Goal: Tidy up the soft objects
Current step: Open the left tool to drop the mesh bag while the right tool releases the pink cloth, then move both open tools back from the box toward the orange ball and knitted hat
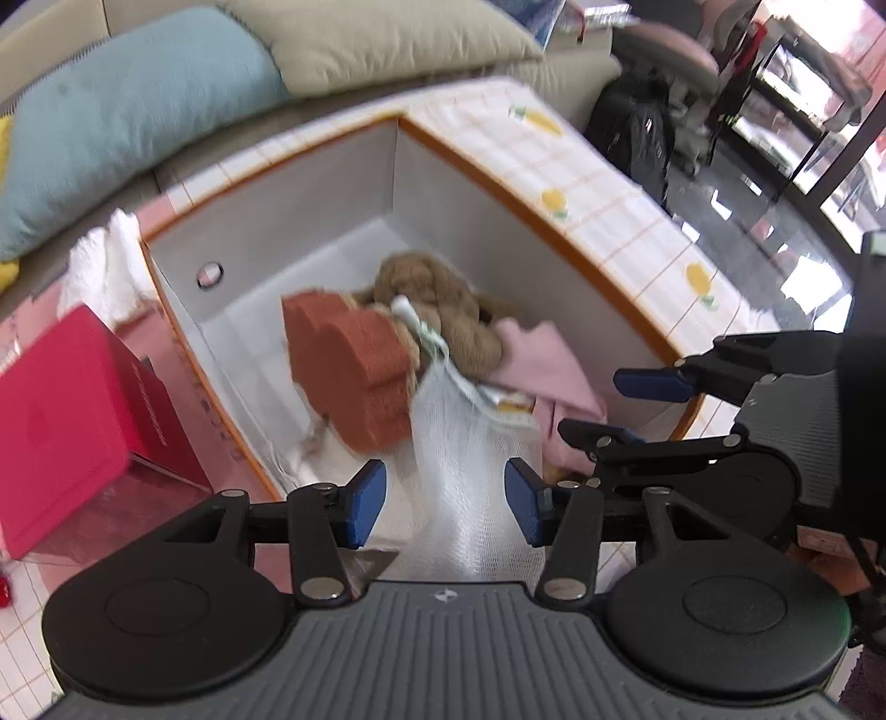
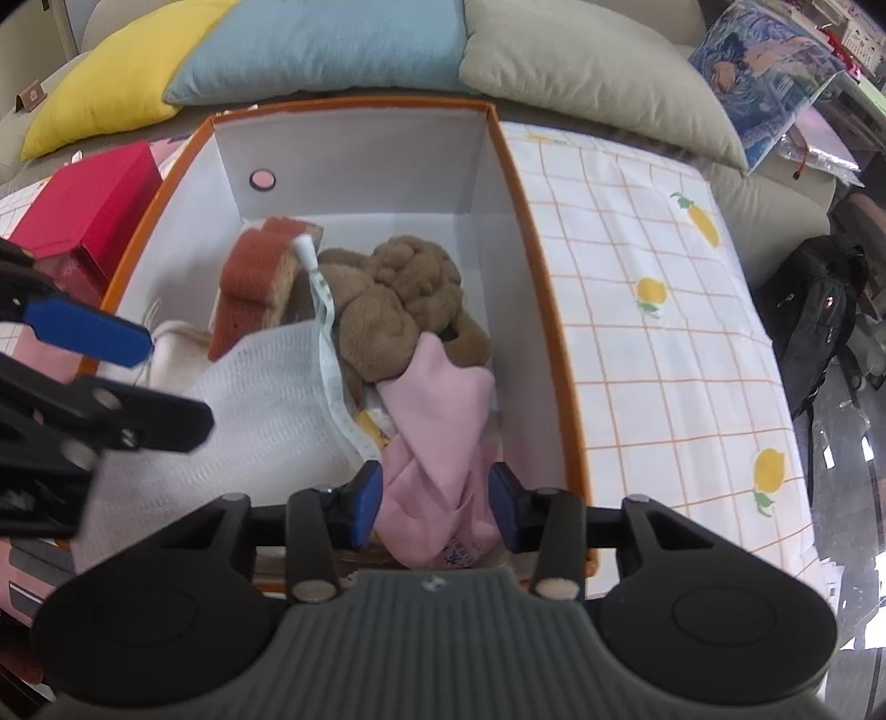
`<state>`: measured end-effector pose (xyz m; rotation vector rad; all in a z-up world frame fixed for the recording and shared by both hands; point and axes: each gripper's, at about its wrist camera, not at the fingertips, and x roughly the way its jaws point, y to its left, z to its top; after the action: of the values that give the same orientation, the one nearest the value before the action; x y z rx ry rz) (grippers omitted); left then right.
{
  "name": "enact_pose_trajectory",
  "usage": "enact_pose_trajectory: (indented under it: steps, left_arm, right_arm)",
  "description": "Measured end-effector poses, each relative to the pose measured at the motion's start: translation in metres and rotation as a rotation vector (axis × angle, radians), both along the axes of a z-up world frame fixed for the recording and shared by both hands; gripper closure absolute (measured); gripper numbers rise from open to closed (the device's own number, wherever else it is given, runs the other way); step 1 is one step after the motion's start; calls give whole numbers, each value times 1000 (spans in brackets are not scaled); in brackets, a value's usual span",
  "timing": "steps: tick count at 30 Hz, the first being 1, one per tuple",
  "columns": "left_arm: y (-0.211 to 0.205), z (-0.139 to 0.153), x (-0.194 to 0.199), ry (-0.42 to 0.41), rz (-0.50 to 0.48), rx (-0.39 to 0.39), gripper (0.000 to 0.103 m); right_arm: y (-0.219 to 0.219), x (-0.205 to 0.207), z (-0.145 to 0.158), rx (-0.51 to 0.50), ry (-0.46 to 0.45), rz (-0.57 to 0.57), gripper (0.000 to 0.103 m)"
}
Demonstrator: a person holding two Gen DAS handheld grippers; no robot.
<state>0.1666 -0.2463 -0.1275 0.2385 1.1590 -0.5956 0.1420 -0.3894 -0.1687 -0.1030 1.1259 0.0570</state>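
Observation:
A white box with an orange rim (image 1: 470, 232) (image 2: 360, 160) holds a rust sponge (image 1: 349, 365) (image 2: 249, 271), a brown braided skein (image 1: 432, 293) (image 2: 398, 293), a pink cloth (image 1: 548, 371) (image 2: 437, 421) and a white mesh cloth (image 1: 465, 443) (image 2: 266, 399). My left gripper (image 1: 446, 501) (image 2: 127, 376) is open over the box's near left, with the mesh cloth lying loose between its blue pads. My right gripper (image 2: 434, 504) (image 1: 626, 412) is open at the near right, and the pink cloth bunches between its pads. A white tape lies across the skein.
A red box (image 1: 72, 399) (image 2: 88, 199) stands left of the white box, with a white fluffy item (image 1: 105, 260) behind it. Blue (image 2: 326, 44), yellow (image 2: 116, 77) and beige (image 2: 581, 66) cushions line the back. A lemon-print checked cloth (image 2: 664, 332) covers the right side. A black backpack (image 2: 819, 310) sits on the floor.

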Motion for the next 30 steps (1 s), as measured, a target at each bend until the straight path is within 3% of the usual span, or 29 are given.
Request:
enact_pose_trajectory:
  steps: [4, 9, 11, 22, 30]
  left_arm:
    - [12, 19, -5, -69, 20, -48, 35]
    - [30, 40, -16, -150, 69, -114, 34]
    - [37, 45, -23, -182, 73, -129, 34]
    - [95, 52, -79, -374, 171, -135, 33]
    - [157, 41, -114, -400, 331, -136, 24]
  right_arm:
    - [-1, -4, 14, 8, -23, -32, 38]
    - [1, -14, 32, 36, -57, -77, 31]
    - [5, -21, 38, 37, -74, -93, 23]
    - [40, -62, 53, 74, -191, -218, 16]
    - [84, -87, 46, 113, -187, -202, 11]
